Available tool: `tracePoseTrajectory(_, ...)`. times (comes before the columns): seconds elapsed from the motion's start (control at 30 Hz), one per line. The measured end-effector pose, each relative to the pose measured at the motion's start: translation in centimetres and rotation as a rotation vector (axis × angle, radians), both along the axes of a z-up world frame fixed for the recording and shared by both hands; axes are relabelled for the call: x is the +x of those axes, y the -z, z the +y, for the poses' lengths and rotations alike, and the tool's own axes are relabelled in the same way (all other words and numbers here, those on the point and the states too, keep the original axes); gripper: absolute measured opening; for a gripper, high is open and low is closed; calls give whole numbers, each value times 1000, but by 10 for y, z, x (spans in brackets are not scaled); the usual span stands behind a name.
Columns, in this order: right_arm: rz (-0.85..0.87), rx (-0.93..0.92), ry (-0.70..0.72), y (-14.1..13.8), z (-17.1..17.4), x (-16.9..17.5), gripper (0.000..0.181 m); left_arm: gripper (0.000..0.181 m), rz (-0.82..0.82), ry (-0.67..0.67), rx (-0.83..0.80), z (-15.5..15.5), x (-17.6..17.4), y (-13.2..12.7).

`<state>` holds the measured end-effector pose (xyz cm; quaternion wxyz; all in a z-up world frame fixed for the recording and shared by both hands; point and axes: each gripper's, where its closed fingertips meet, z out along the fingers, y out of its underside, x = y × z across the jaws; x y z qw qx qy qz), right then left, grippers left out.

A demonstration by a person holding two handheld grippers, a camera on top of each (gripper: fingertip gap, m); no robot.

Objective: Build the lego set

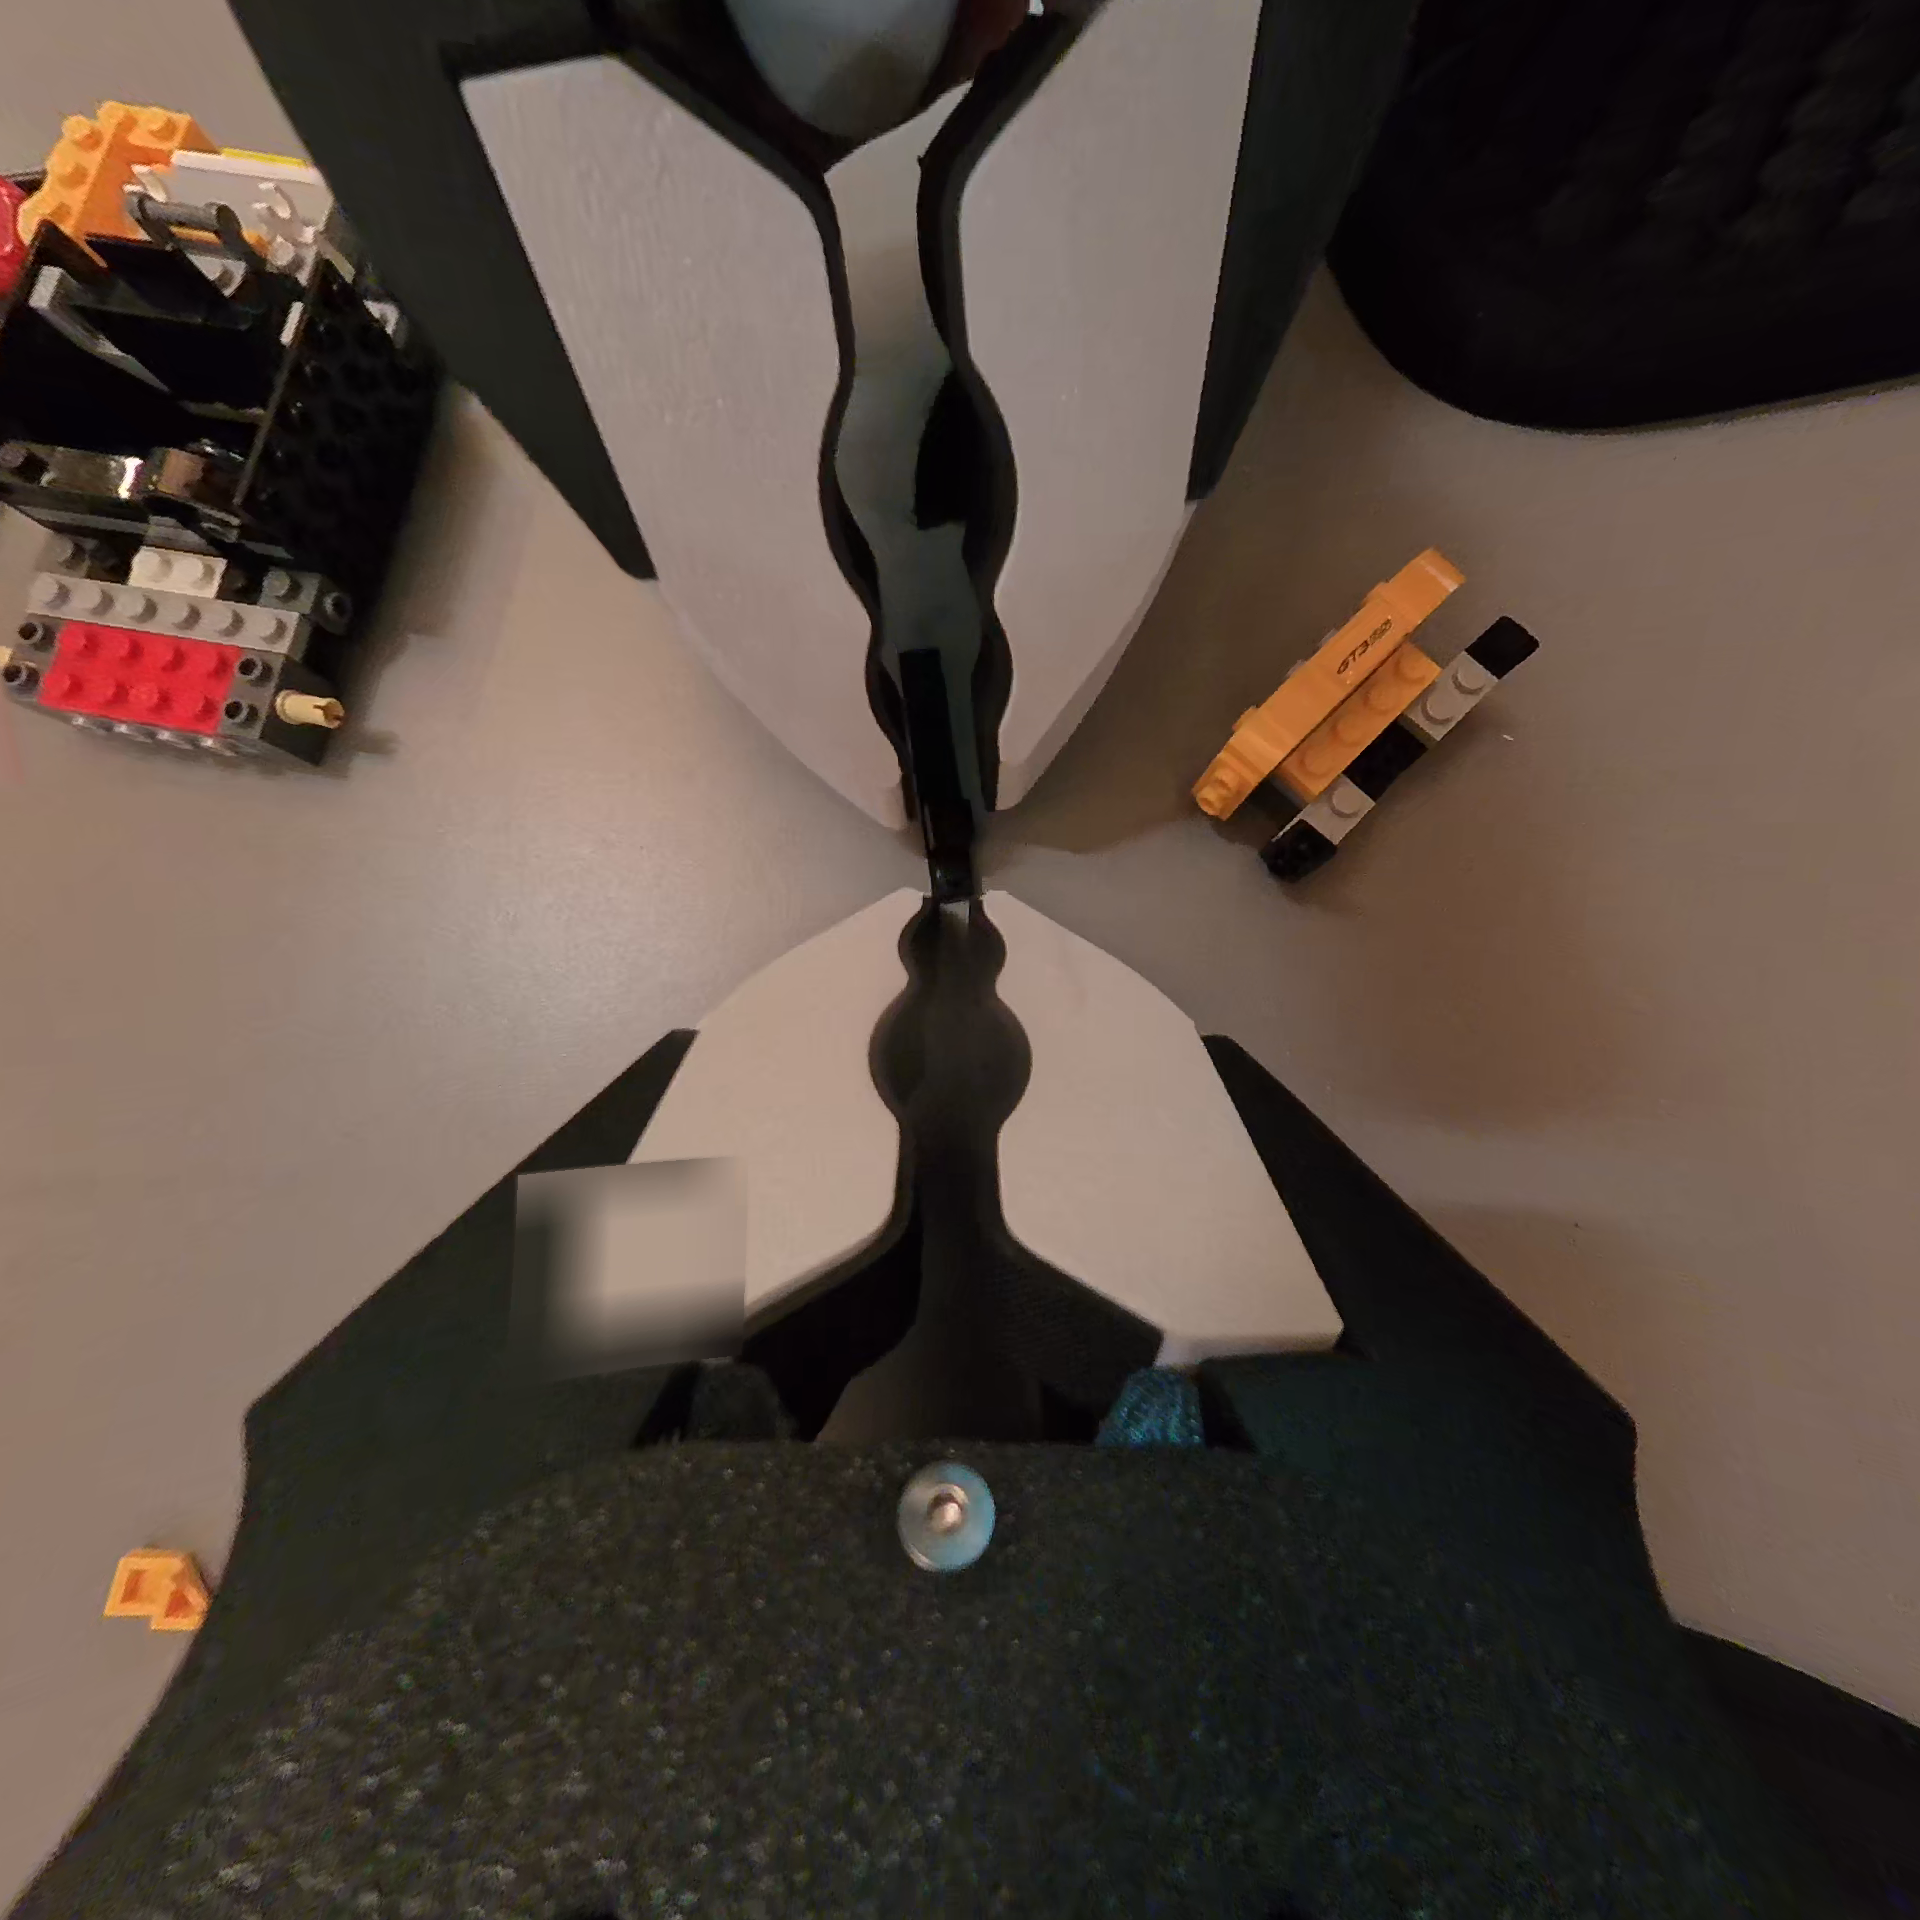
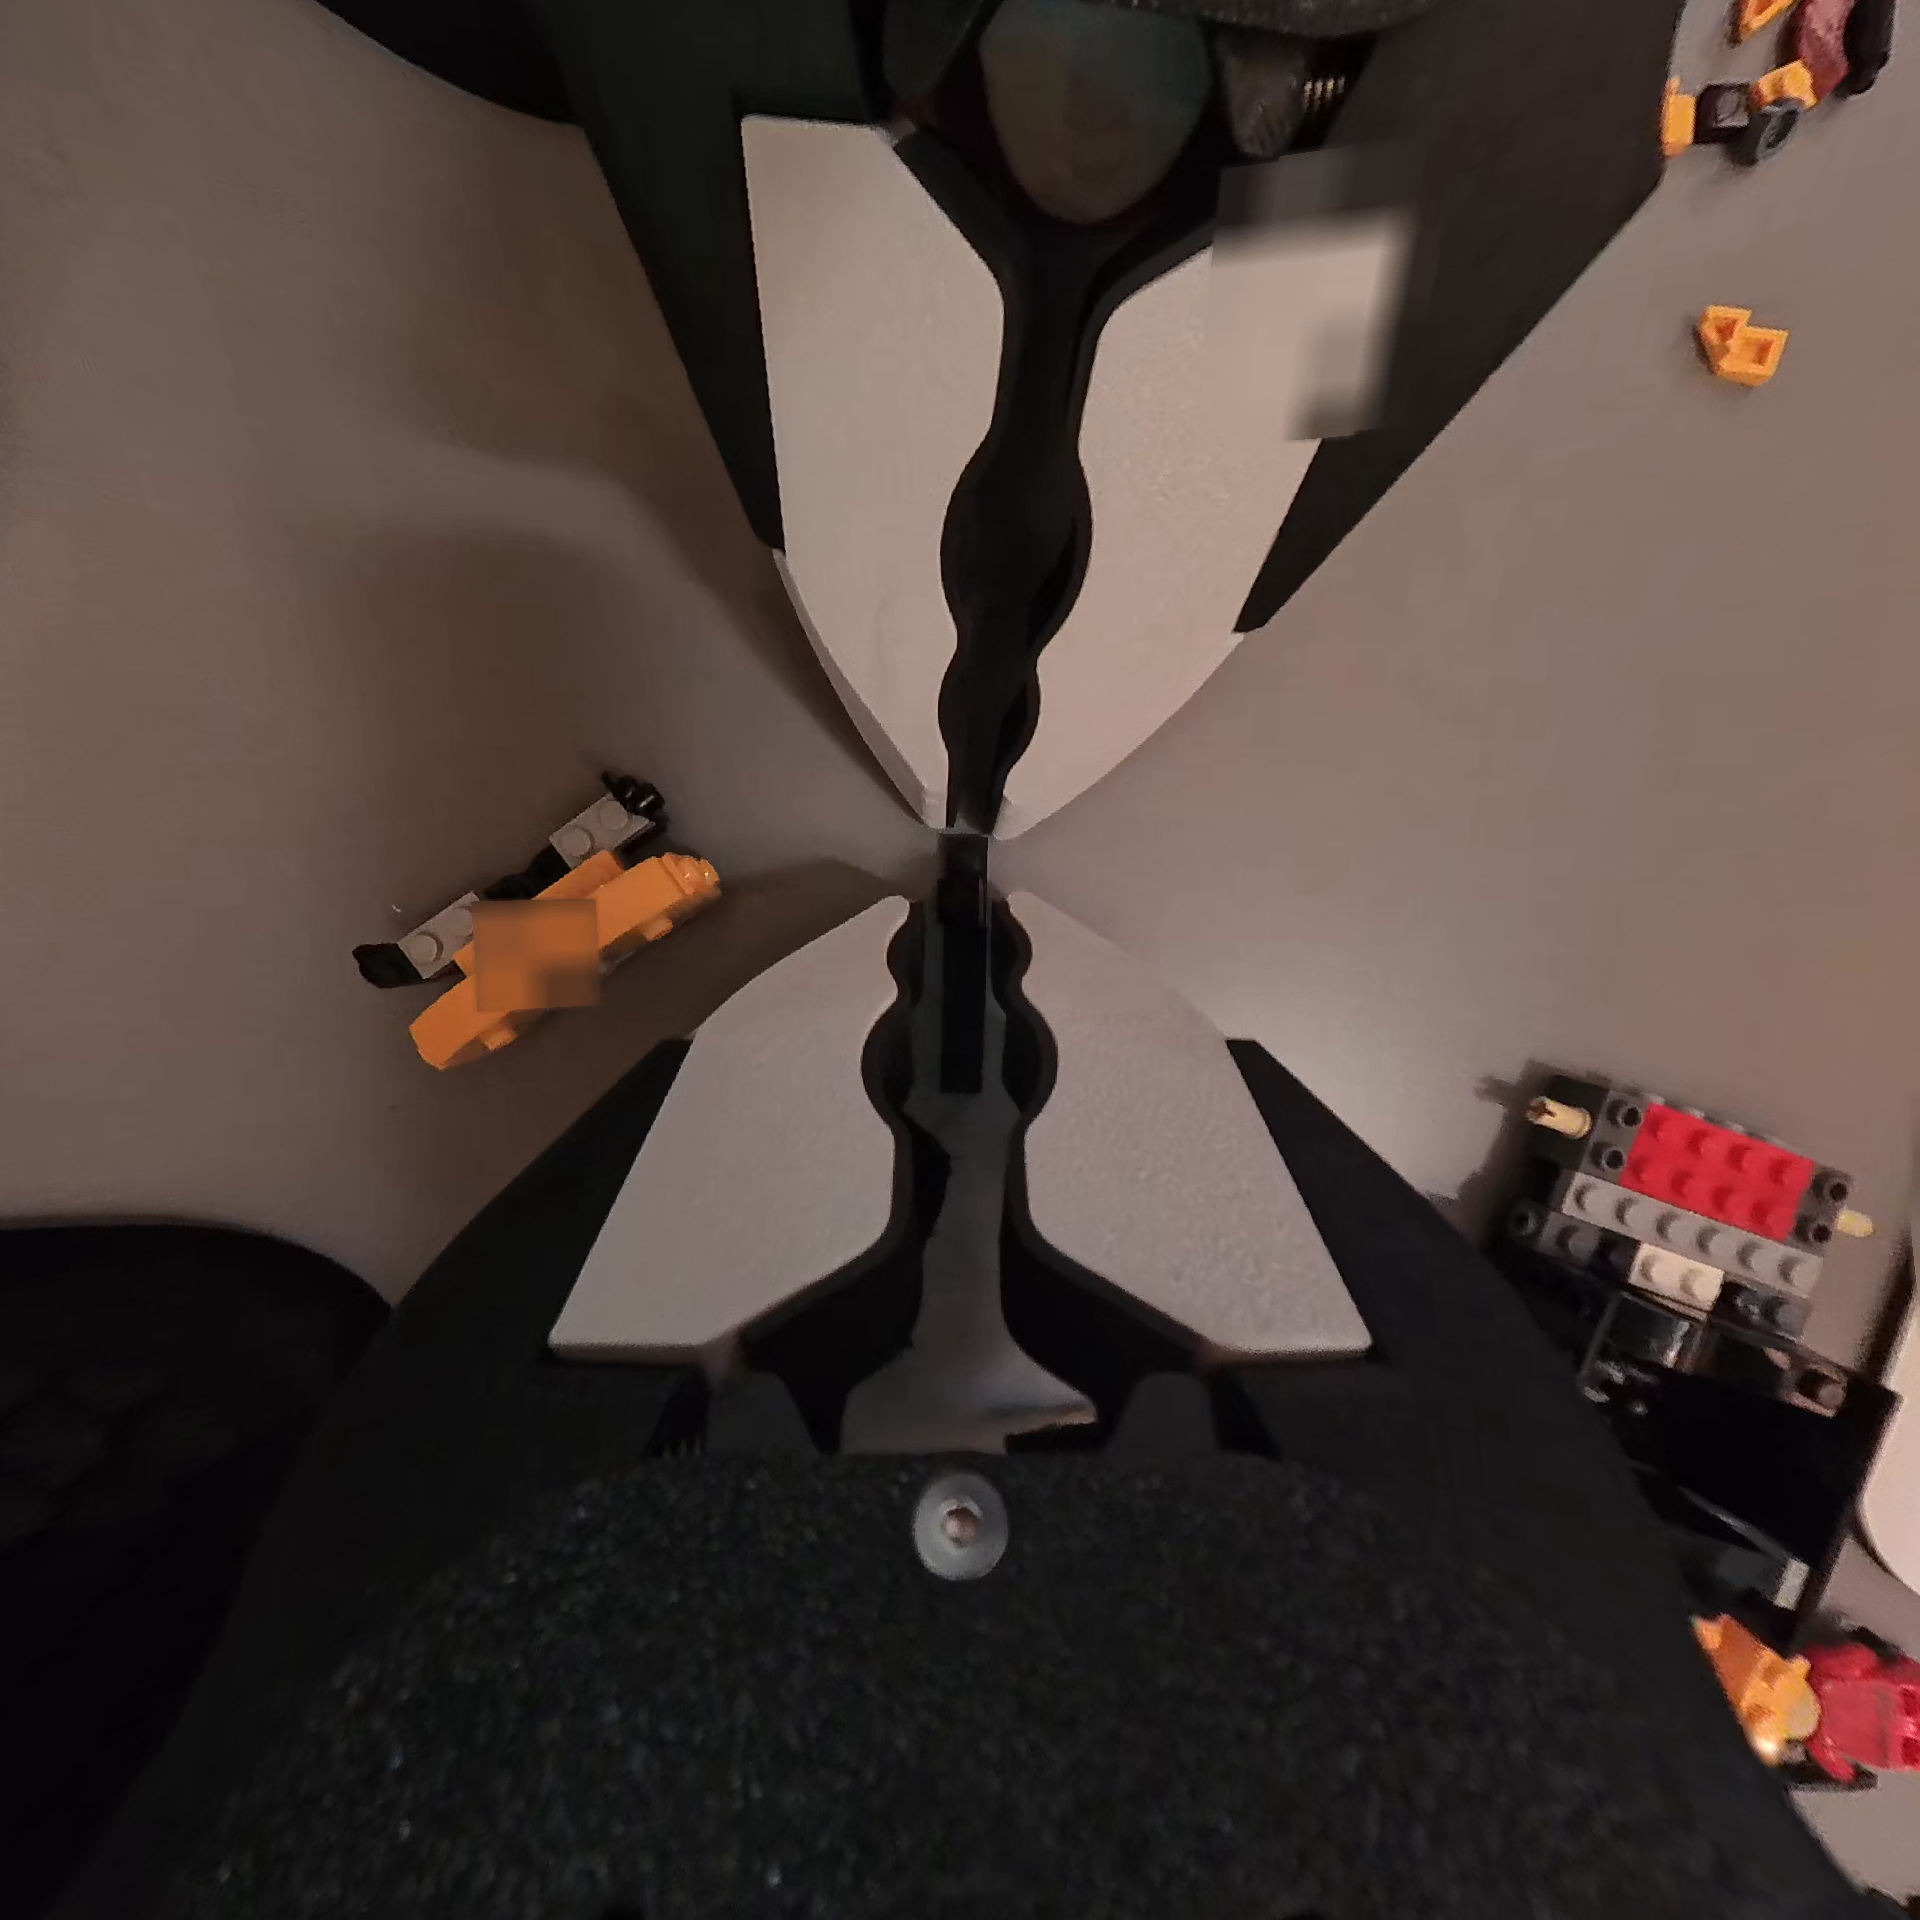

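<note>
Both tongs meet tip to tip over the grey table. The left gripper has its jaws pressed together, apparently just nipping the near end of a thin black glossy plastic lego strip. The right gripper faces it head-on, jaws closed on the same strip along most of its length. In the right wrist view the strip runs back between the right jaws and ends right at the left tips.

Judgement: the strip is held off the table by two opposed grips, most likely a handover or a regrip to turn the piece for fitting. A slim part is hard to reorient with one pair of tongs. Which gripper carries the load I cannot tell.

Positions relative to the tongs:
- The partly built black lego chassis with grey plates and a red studded plate sits well apart, to the left of the left tongs and ahead; seen from the right tongs it lies to the right.
- A small yellow, grey and black plate sub-assembly lies near, to the right of the left tips, on the table.
- A loose small orange angled piece lies beside the left gripper's body, to its left.

The strip touches neither the chassis nor the sub-assembly; it has yet to be fitted.
</note>
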<state>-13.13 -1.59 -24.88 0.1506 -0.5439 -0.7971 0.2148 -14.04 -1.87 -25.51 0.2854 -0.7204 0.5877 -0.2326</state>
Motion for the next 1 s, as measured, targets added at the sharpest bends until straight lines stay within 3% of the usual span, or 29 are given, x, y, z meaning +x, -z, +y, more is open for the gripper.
tracePoseTrajectory(0.03,3,-3,4,-1,0,1,11,5,0,0,1,0,0,0)
tracePoseTrajectory(0.4,69,-52,116,1,8,21,17,10,-17,-7,-7,1,1,-1)
tracePoseTrajectory(1.0,94,-98,99,5,2,11,8,14,-115,-29,-120,0,2,-7)
